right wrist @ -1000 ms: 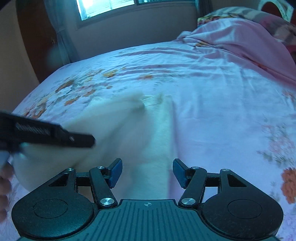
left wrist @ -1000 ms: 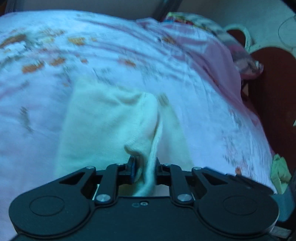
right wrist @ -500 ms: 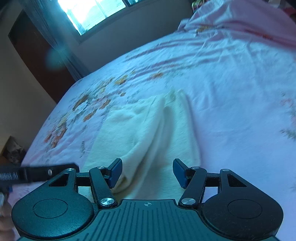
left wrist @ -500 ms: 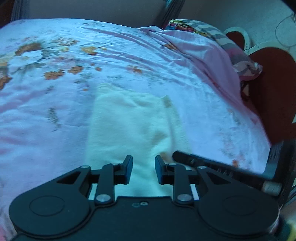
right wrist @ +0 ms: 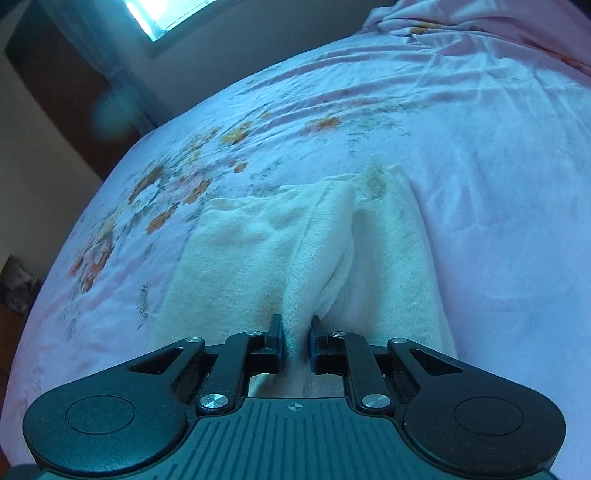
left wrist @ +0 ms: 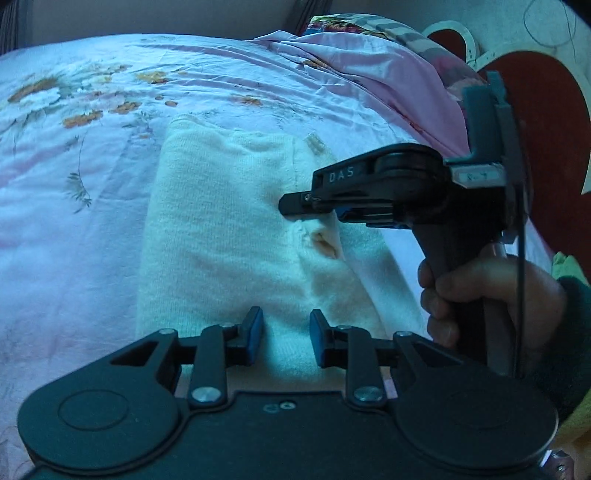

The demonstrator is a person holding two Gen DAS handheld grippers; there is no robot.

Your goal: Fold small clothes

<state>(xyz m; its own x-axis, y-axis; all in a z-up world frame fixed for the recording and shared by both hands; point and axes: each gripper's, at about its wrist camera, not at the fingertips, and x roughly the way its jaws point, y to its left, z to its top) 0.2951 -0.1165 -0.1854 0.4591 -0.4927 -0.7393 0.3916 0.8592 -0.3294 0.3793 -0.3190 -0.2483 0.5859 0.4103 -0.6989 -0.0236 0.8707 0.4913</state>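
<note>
A cream knit garment lies partly folded on the pink floral bedsheet. My left gripper is open and empty, just above the garment's near edge. My right gripper is shut on a raised fold of the cream garment near its middle edge. In the left wrist view the right gripper reaches in from the right, its tip pressed into the cloth, held by a hand.
A bunched pink cover and patterned pillows lie at the bed's far right. A dark red heart-shaped headboard stands beyond. A window and wall lie past the bed's far side.
My left gripper let go of the garment fold and opened. My right gripper moved in over the garment and shut on a fold of it.
</note>
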